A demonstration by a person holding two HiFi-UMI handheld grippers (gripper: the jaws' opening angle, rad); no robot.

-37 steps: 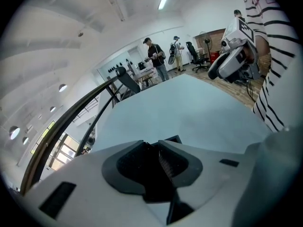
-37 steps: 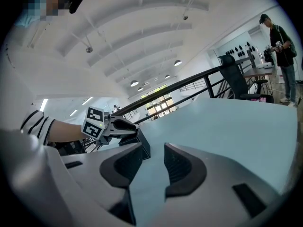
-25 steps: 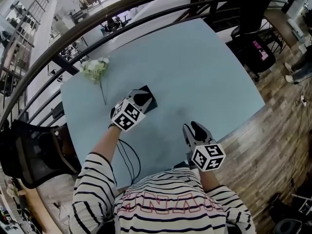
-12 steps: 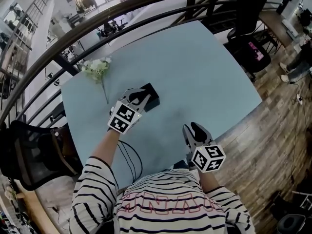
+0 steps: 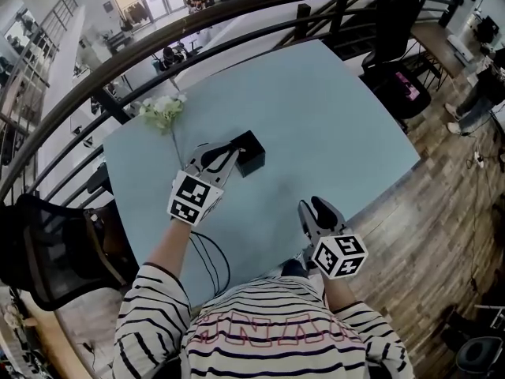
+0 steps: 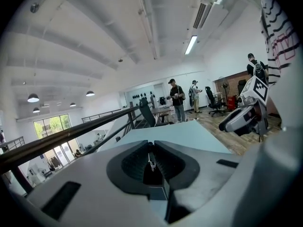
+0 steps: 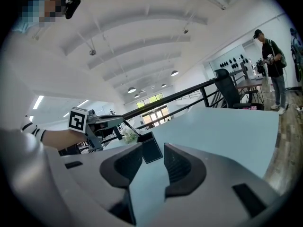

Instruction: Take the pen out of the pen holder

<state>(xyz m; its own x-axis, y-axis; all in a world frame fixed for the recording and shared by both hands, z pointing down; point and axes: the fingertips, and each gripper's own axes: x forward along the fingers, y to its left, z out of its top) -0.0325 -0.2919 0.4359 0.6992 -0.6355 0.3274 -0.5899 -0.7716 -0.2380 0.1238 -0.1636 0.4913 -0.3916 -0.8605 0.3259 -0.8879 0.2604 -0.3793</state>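
Observation:
The black square pen holder (image 5: 251,153) stands on the light blue table (image 5: 331,109). My left gripper (image 5: 230,151) hovers just left of the holder and above it. Its jaws are nearly together on a thin pen (image 6: 150,161), whose clip shows between the pads in the left gripper view. My right gripper (image 5: 313,208) hangs near the table's front edge, open with nothing in it. In the right gripper view the pen holder (image 7: 150,148) shows past the parted jaws of the right gripper (image 7: 152,162), with the left gripper (image 7: 97,122) raised to the holder's left.
A sprig of white flowers (image 5: 162,110) lies at the table's far left. A dark railing (image 5: 237,14) curves behind the table. Black chairs stand at the left (image 5: 47,251) and far right (image 5: 402,69). People stand in the background (image 6: 176,98). A black cable (image 5: 209,259) hangs below my left arm.
My left gripper has risen and drawn back from over the pen holder, which now shows in full. The right gripper has shifted a little.

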